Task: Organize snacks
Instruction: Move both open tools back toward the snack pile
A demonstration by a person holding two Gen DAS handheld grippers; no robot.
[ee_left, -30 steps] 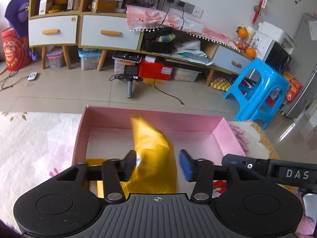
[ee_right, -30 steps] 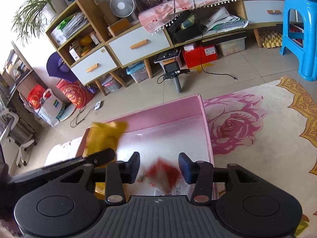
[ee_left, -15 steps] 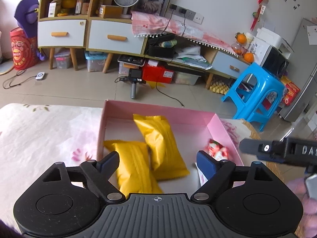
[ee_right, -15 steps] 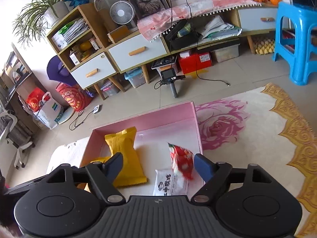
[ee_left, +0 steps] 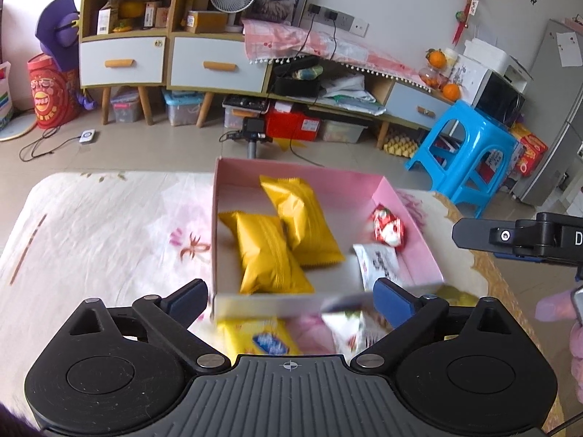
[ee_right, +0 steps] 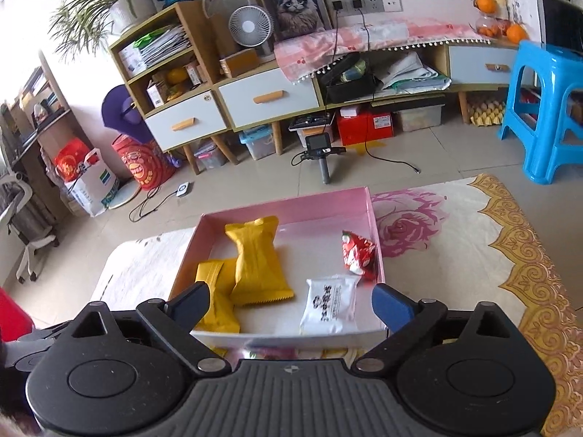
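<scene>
Snacks (ee_right: 255, 258) lie in pink box (ee_right: 291, 204); jaws opening, apparently empty.

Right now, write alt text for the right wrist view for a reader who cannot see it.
A shallow pink cardboard box on a floral cloth holds two yellow foil snack packets, a white printed sachet and a small red wrapped snack. The right gripper hangs above its near edge, jaws opening, nothing between them. Cabinets and a blue plastic stool stand behind.
</scene>
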